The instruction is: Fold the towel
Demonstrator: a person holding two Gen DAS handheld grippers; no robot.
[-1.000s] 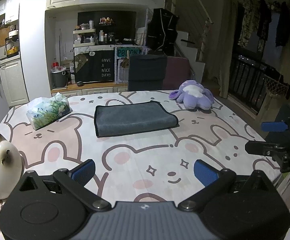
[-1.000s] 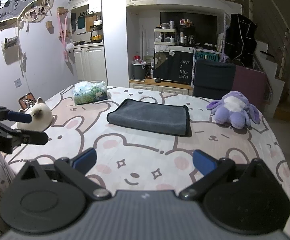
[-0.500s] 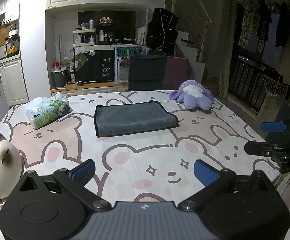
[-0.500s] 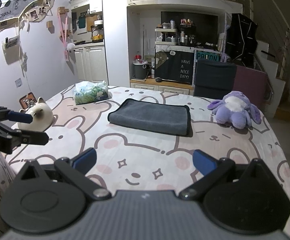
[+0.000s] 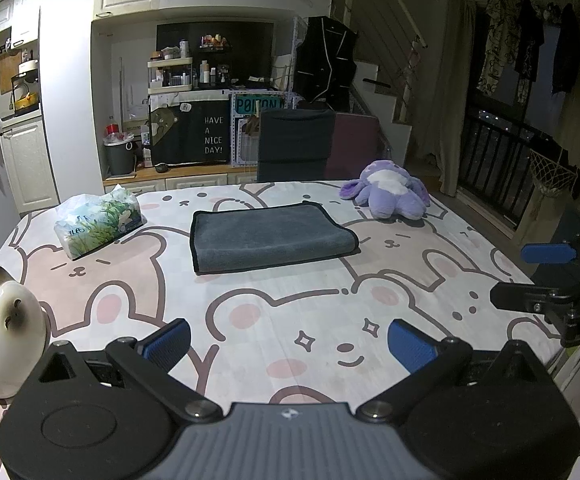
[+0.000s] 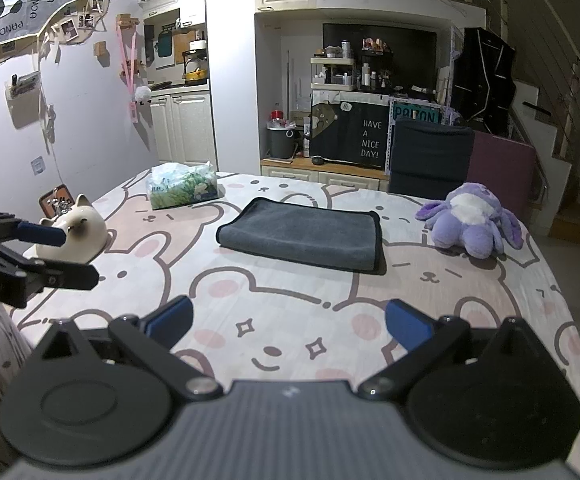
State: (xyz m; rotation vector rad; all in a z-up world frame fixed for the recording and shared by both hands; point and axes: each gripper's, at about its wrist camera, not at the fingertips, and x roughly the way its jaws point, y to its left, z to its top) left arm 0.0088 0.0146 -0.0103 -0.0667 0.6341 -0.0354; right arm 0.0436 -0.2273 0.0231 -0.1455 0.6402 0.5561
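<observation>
Towel: the grey towel point(image 5: 267, 236) is lying flat near the middle of the table point(image 5: 290, 308), already doubled into a neat rectangle with a dark bound edge showing along its sides.
Handling: it is looking soft, limp and light, a plush cloth that will likely be sagging once lifted; nothing fragile, though layers may be slipping apart if only the top one is pinched.
Where to take hold: the two near corners, or the short ends, are looking best, with each pinch catching all layers at the bound edge.
Left gripper: the left gripper point(image 5: 290, 342) is hovering over the near edge of the table, well apart from the towel, jaws spread wide and holding nothing.
Right gripper: the right gripper point(image 6: 287, 326) is sitting likewise at the near edge, jaws apart and empty.
Neighbours: a tissue pack point(image 5: 97, 220) is resting to the towel's left, a purple plush toy point(image 5: 390, 192) to its right, a ceramic cat point(image 5: 7, 336) near the left corner.
Progress: judging by its shape, the fold is looking largely done.
</observation>
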